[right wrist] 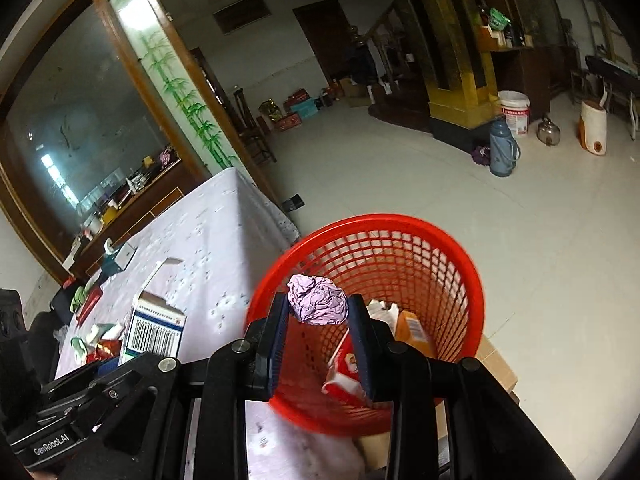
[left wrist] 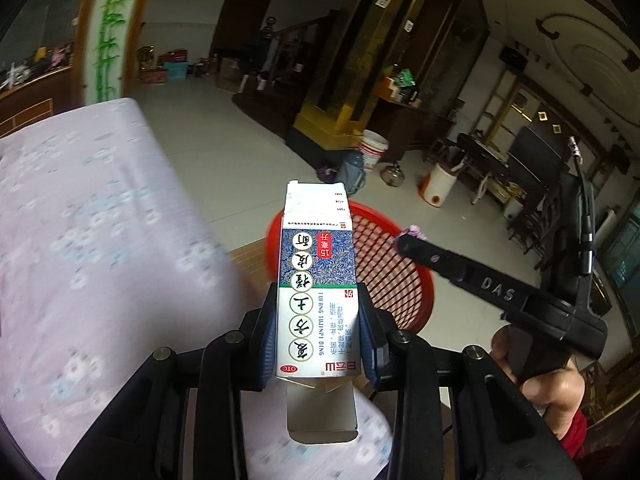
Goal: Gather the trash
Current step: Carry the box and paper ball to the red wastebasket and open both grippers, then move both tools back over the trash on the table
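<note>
Left gripper [left wrist: 318, 344] is clamped on a box [left wrist: 316, 280] near the red basket [right wrist: 460, 256]; right gripper [right wrist: 320, 328] pinches a paper wad [right wrist: 318, 300] right over the basket's rim.

A white-and-blue printed medicine carton [left wrist: 316, 292] is hiding much of the red plastic mesh wastebasket [left wrist: 384, 264], while the pale lilac floral tablecloth [left wrist: 80, 232] is blurring and running off the frame's left edge.

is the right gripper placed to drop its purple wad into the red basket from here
Probably yes. The right gripper holds the crumpled purple wad over the red basket, whose mouth is open with only some trash low inside; nothing sits between them.
</note>
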{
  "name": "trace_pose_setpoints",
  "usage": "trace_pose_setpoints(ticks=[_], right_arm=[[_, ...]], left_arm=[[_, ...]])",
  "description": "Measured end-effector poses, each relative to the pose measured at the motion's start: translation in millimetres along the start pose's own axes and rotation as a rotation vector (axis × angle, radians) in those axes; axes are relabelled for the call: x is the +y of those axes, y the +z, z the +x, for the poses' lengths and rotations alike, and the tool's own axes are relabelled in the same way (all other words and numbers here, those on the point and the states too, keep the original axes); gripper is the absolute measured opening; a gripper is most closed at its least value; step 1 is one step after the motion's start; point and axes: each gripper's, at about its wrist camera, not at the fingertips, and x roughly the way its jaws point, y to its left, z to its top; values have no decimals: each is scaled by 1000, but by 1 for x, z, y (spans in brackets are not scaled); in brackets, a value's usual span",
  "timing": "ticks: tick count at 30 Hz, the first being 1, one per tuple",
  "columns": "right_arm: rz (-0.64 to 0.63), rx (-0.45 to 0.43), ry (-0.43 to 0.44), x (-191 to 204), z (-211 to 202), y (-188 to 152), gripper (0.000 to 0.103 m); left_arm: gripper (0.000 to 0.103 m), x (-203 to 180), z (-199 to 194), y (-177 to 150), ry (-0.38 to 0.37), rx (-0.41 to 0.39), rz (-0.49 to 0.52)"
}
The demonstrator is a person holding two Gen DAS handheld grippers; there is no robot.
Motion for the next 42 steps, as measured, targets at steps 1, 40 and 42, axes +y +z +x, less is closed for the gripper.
trace_pose_setpoints(ticks=[1,40,42], right_arm=[[1,2,-3,-3,3,3,34],[-278,146,242,163,39,-53,53],[-296,154,245,179,42,-60,53]], left_arm=[[33,-4,6,4,-6,0,4],[50,121,-127,-73,227,-99,-212],[50,135,-147,-82,241,-124,-230]])
